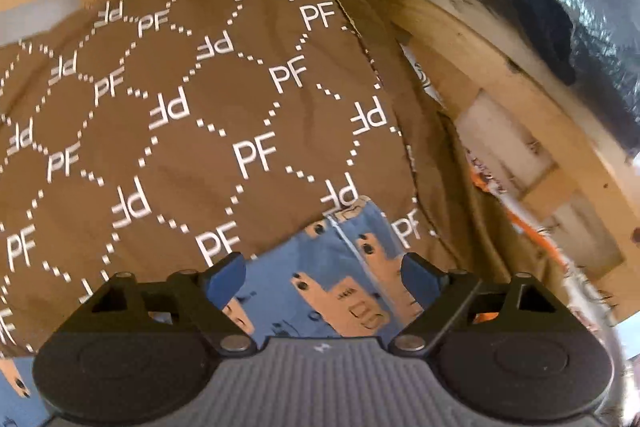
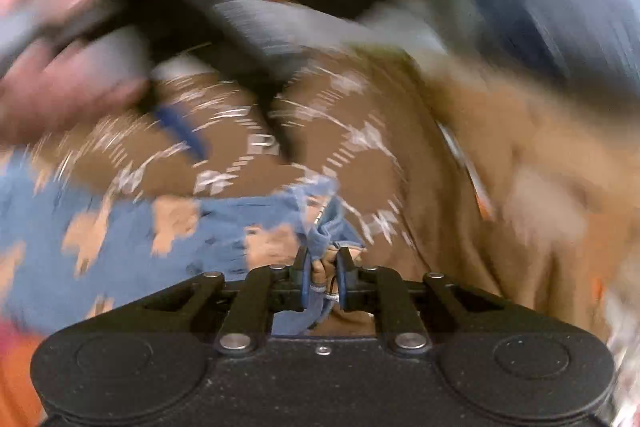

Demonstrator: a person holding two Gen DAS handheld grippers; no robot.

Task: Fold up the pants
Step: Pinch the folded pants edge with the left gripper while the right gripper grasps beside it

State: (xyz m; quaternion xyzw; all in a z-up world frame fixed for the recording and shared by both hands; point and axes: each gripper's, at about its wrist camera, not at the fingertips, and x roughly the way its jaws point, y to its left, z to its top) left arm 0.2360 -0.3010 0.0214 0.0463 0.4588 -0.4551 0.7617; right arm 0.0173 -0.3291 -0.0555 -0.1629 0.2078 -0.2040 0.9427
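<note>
One pair of blue pants (image 1: 344,267) lies on one brown printed cloth (image 1: 200,99). The left gripper (image 1: 324,275) stands wide just above them, gripping nothing. The right gripper (image 2: 323,275) is pinched narrow on a bunched pants edge between its two fingers.

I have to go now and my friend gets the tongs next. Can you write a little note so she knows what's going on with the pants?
Left tongs: open, holding nothing, hovering over the blue pants.
Right tongs: shut on a bunched edge of the blue pants; that view is blurry.
The pants, blue with tan animal shapes, lie on the brown PF-print cloth over the wooden-edged table.
Done: one edge is gripped.
Left: no finished fold shows, so the folding itself probably remains.
</note>
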